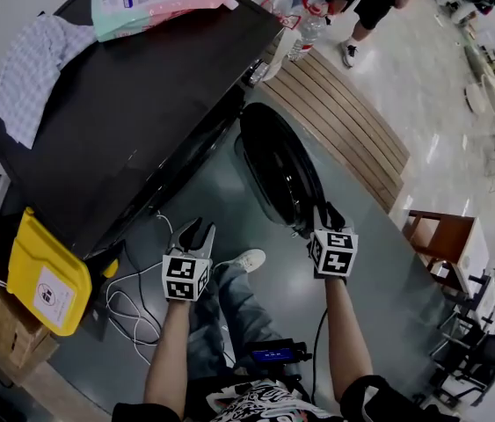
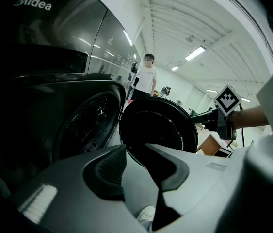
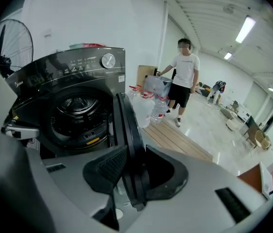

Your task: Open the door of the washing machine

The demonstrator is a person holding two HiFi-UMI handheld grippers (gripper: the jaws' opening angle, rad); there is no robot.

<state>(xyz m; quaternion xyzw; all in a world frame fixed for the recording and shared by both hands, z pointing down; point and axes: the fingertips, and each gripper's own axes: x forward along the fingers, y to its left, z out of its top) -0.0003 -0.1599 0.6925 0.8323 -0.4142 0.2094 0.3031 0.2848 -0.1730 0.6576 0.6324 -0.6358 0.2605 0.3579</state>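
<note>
Two claws are in view. The right claw (image 3: 136, 153) is clamped on the rim of the round door (image 1: 275, 167), which stands swung well out from the washing machine (image 1: 124, 112). The left claw (image 2: 135, 154) is held apart and empty. The swing is best followed along the door's own arc, without the rim being twisted.
</note>
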